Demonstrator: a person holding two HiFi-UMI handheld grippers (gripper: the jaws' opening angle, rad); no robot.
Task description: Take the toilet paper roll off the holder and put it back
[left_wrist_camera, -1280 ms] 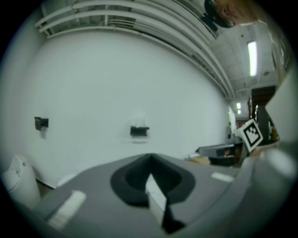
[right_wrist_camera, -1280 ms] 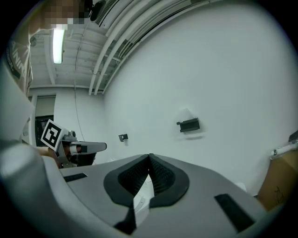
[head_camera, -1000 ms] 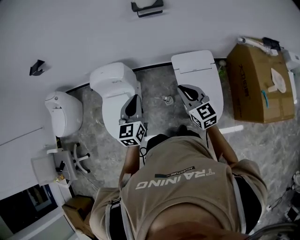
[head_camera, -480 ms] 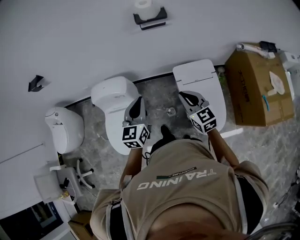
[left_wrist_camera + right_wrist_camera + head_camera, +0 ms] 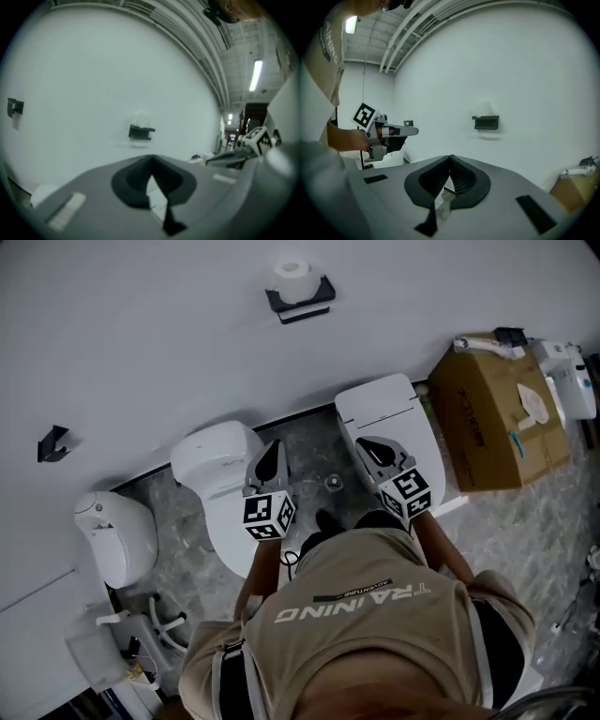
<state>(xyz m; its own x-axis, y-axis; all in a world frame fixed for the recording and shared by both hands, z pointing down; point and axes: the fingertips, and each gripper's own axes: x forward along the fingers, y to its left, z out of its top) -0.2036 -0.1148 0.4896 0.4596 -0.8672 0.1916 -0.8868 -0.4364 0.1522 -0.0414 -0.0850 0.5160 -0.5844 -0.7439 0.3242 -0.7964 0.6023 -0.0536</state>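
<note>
A white toilet paper roll [image 5: 292,277] sits on a black holder [image 5: 301,298] fixed to the white wall. Both grippers are held well short of it, above the toilets, and point toward the wall. My left gripper [image 5: 271,452] has its jaws closed together with nothing between them. My right gripper [image 5: 366,443] is likewise shut and empty. In the left gripper view the holder [image 5: 140,132] and the pale roll [image 5: 142,118] show straight ahead above the jaw tips. In the right gripper view the holder [image 5: 486,122] is ahead and slightly right, and the left gripper [image 5: 389,133] shows at the left.
Two white toilets [image 5: 223,482] [image 5: 387,413] stand against the wall below the grippers, with a third white fixture [image 5: 114,535] at the left. A cardboard box [image 5: 495,409] is at the right. A small black hook [image 5: 52,442] is on the wall at the left.
Both grippers and the person have moved toward the wall. The holder has come further into the head view and the roll on it now shows in full.
</note>
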